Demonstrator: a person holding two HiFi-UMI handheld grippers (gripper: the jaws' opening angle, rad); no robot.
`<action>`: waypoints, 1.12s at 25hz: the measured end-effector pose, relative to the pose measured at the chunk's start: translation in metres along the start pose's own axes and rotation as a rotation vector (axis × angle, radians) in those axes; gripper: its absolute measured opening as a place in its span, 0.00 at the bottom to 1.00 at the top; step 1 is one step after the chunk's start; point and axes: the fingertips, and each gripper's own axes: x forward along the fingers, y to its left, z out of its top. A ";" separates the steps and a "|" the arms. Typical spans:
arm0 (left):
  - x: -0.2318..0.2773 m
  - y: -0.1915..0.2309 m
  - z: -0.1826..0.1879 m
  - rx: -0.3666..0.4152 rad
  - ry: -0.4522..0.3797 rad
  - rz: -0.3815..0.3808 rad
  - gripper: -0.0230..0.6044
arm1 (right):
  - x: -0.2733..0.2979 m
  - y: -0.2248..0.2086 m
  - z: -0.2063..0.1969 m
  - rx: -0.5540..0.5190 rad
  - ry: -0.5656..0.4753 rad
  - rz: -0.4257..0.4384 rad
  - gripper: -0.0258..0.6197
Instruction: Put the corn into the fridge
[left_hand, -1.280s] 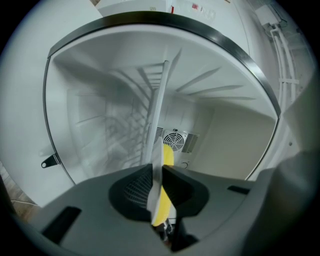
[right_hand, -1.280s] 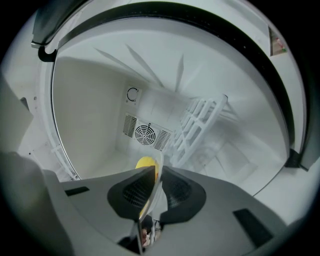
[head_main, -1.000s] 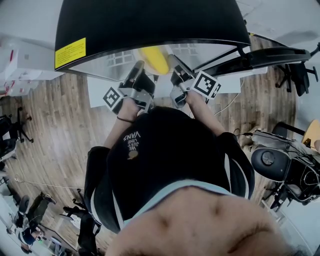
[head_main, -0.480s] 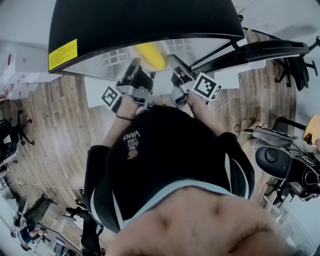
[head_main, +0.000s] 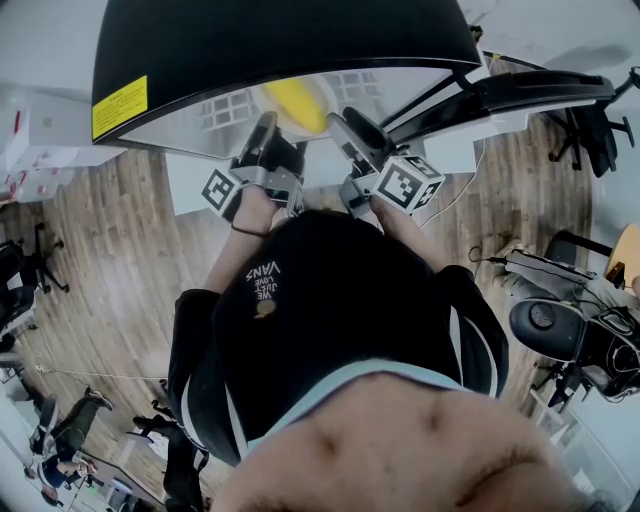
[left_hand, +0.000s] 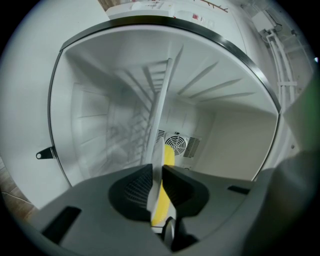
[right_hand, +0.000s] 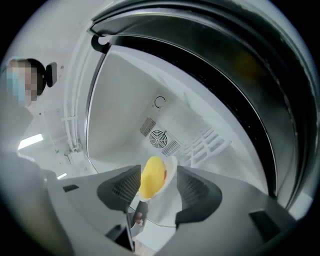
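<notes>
The left gripper (left_hand: 158, 170) hides most of the corn (left_hand: 169, 155) in its own view.

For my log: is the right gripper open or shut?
Open: the right gripper has just been opening; its jaws stand apart, plate and corn between them.

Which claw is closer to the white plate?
Left. The left claw is clamped on the rim of the plate. The right claw has just been opening, so its jaws stand apart around the plate and corn.

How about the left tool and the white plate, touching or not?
Touching. The left gripper view shows the left tool clamped on the white plate at its rim.
</notes>
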 end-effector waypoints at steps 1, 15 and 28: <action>0.000 0.000 0.000 0.001 -0.001 0.000 0.11 | -0.001 0.002 0.000 -0.032 0.001 -0.001 0.38; 0.002 -0.001 0.001 0.003 -0.018 -0.003 0.11 | -0.003 0.019 -0.017 -0.407 0.055 -0.042 0.42; 0.003 0.000 0.001 -0.002 -0.002 -0.008 0.11 | 0.002 0.019 -0.037 -0.693 0.104 -0.094 0.42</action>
